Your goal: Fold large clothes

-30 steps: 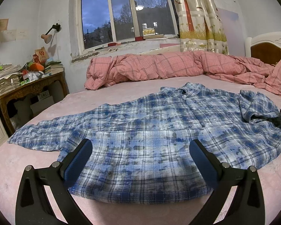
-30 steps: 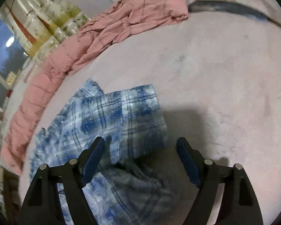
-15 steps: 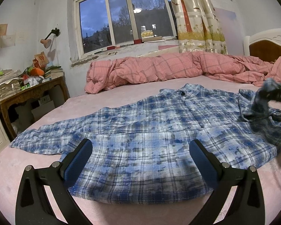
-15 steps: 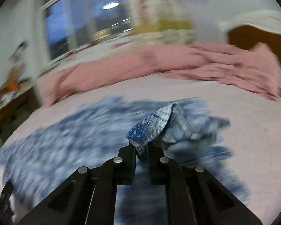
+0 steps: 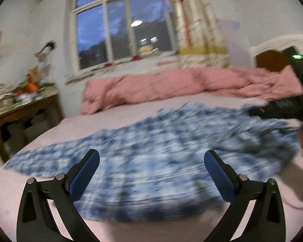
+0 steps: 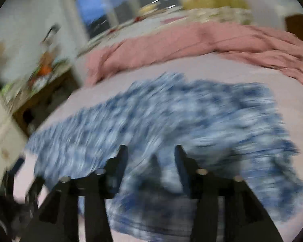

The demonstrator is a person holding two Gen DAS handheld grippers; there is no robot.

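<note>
**Shirt spread on the bed, folding barely begun**

The blue plaid shirt point(image 5: 151, 153) lies spread across the pink bed point(image 5: 40, 181), one sleeve stretched out toward the wooden side table point(image 5: 24, 109) and the body filling the middle of the mattress. Both views are smeared by motion, so fine creases cannot be read. On the shirt's right side the cloth looks bunched and doubled over on itself — possibly a sleeve laid inward, though the blur makes this uncertain.

The left gripper point(image 5: 151, 173) hangs near the hem with its tongs wide apart, holding nothing. The right gripper point(image 6: 149, 161) sits low over the shirt's right portion, its tongs parted with a clear gap; cloth shows between them, but they do not look clamped on it.

As a judgement: at most one sleeve fold is made. The long left sleeve, the side folds and the final halving of the body all remain — most of the work is ahead
</note>
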